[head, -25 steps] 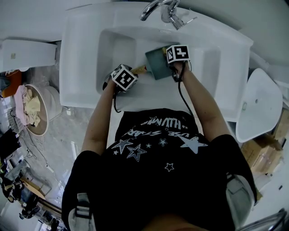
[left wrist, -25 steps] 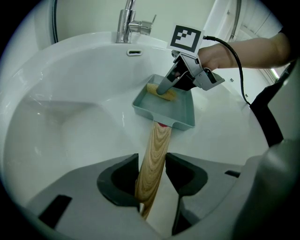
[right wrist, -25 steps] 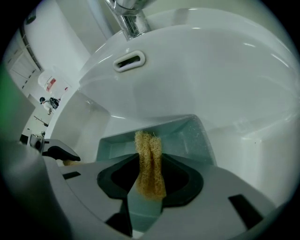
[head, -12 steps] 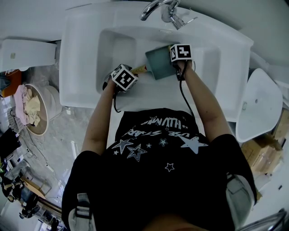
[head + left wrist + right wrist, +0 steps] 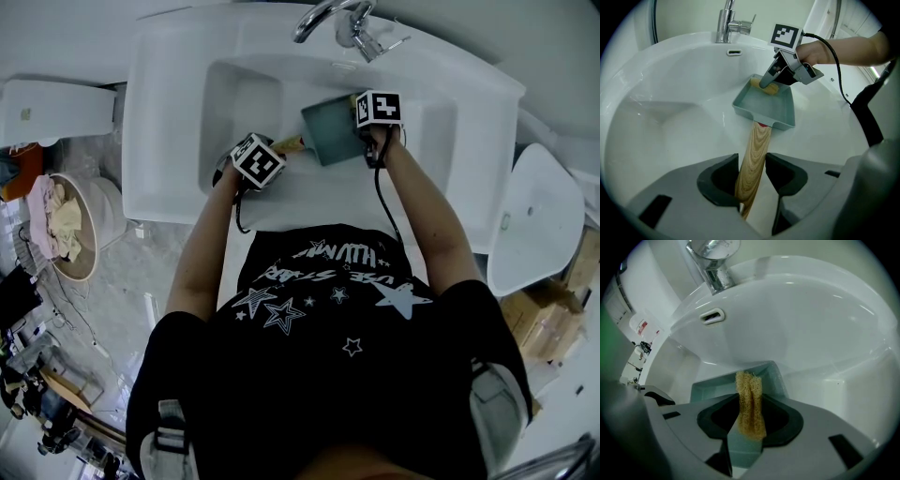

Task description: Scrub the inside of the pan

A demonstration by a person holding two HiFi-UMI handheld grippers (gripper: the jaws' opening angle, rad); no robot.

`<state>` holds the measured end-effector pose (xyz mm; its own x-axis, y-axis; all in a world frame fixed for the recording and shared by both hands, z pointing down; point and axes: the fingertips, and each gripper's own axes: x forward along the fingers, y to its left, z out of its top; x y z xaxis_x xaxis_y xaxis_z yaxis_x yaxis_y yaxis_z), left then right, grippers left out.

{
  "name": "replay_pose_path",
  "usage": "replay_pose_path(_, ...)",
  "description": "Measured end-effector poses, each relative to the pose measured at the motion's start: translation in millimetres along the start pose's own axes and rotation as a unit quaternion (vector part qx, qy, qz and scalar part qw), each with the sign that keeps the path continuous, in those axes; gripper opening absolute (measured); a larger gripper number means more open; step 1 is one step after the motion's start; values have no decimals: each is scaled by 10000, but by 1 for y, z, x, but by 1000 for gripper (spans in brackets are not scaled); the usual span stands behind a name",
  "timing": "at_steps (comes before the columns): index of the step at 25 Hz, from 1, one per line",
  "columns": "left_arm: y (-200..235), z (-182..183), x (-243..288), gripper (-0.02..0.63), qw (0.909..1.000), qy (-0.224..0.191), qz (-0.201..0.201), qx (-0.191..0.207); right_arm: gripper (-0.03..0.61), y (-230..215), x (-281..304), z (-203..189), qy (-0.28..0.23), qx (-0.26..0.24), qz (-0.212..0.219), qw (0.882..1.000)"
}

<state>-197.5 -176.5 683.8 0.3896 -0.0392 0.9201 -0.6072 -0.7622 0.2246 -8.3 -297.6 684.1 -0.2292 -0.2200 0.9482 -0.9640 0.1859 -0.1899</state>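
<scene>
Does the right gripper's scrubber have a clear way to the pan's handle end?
Probably yes: the pan lies open, the right gripper holds the scrubber at its far end, and nothing else lies inside.

The pan (image 5: 771, 110) looks smooth and matt; its handle (image 5: 753, 159) is pale wood with clear grain; the scrubber (image 5: 750, 404) is coarse, rough fibre; the sink (image 5: 670, 93) is glossy white; the tap (image 5: 725, 21) is polished metal.

The left gripper (image 5: 753, 178) clamps a wooden handle (image 5: 758, 145) between its jaws. Straight ahead of them, the grey-green pan (image 5: 780, 110) lies in the white sink (image 5: 670, 93). At the pan's far end, the right gripper (image 5: 765, 85) holds a yellow sponge (image 5: 772, 89), seemingly against its floor.
</scene>
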Motion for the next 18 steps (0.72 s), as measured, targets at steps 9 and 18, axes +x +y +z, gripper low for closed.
replay_pose_path(9, 0, 1, 2, 186, 10000, 5, -12, -17, 149, 45, -7, -5, -27, -254, 563, 9981)
replay_pose_path(18, 1, 0, 0, 186, 10000, 22, 19, -13, 146, 83, 2, -36, 259, -212, 966, 9948)
